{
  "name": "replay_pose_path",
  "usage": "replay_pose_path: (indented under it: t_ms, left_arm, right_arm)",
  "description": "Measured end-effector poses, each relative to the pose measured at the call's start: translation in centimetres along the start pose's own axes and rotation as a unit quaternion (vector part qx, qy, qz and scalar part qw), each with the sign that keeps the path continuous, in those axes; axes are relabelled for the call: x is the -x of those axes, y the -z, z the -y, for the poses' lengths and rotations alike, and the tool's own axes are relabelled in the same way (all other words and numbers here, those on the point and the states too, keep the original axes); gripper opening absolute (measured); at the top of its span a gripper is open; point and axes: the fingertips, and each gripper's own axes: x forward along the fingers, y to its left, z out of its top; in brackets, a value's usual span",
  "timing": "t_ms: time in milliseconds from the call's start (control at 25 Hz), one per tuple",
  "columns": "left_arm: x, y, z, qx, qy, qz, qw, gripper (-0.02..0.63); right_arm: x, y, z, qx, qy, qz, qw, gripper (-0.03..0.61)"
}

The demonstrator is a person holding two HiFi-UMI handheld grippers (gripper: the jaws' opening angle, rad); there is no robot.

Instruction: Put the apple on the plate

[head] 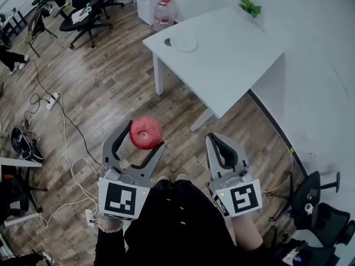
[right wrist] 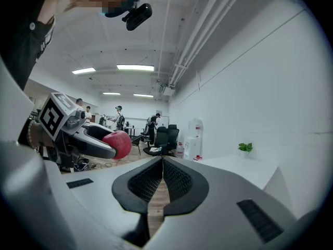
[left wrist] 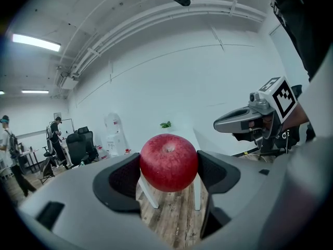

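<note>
A red apple (head: 145, 132) hangs in the air over the wooden floor, with my left gripper (head: 142, 136) shut on it. In the left gripper view the apple (left wrist: 168, 162) fills the gap between the two dark pads. A white plate (head: 184, 43) lies on the far end of the white table (head: 227, 65), well ahead of both grippers. My right gripper (head: 218, 143) is to the right of the apple, jaws pressed together and holding nothing; its pads (right wrist: 171, 180) meet with no gap. From the right gripper view the apple (right wrist: 118, 144) shows at the left.
A small green plant (head: 249, 6) stands at the table's far edge. Office chairs (head: 86, 15) and a water bottle (head: 164, 13) are at the back. Cables and a power strip (head: 52, 100) lie on the floor at the left. A dark chair (head: 316, 204) sits at the right.
</note>
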Motion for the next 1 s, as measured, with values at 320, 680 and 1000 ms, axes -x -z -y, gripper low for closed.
replay_pose_path:
  t_ms: [320, 680, 1000]
  left_arm:
    - [0.9, 0.6, -0.2, -0.006, 0.009, 0.007, 0.9999, 0.347]
    - [1.6, 1.2, -1.2, -0.004, 0.006, 0.008, 0.9999, 0.347]
    - [-0.2, 0.9, -2.5, -0.006, -0.003, 0.006, 1.0, 0.347]
  right_arm:
    - [0.3, 0.4, -0.9, 0.004, 0.012, 0.0, 1.0, 0.043]
    - [-0.1, 0.3, -1.3, 0.011, 0.017, -0.002, 1.0, 0.042]
    - [-2.2, 0.3, -0.2, 0.012, 0.006, -0.001, 1.0, 0.043]
